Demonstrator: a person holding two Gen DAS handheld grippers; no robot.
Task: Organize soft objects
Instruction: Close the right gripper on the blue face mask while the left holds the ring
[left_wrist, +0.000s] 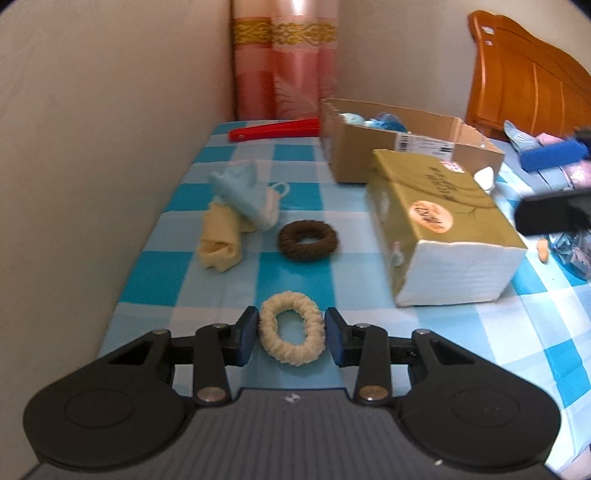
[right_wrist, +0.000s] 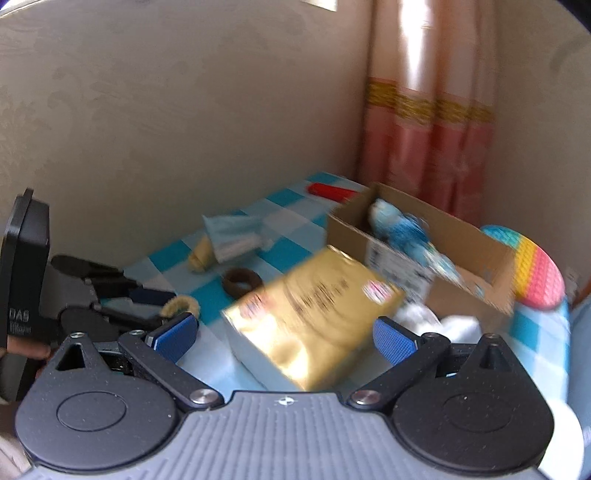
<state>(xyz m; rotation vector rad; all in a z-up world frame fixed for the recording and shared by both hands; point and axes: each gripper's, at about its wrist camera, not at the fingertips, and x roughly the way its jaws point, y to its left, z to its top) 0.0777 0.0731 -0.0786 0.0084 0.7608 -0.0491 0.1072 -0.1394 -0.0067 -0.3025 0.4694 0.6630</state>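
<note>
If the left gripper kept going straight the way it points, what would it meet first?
The cream hair tie, already lying between the open fingers of the left gripper. Beyond it, probably the brown hair tie, though depth is uncertain.

I can make out only "DAS" — pale letters on the black handheld device (right_wrist: 22, 291) at my left; print on the gold-wrapped tissue pack (left_wrist: 439, 225) (and the brown cardboard box's (left_wrist: 424, 142) white label) stays unreadable.

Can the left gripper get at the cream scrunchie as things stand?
Probably yes: the left gripper is open with the cream scrunchie lying flat on the tablecloth between its fingers, nothing in between; the pads look very near its sides.
</note>
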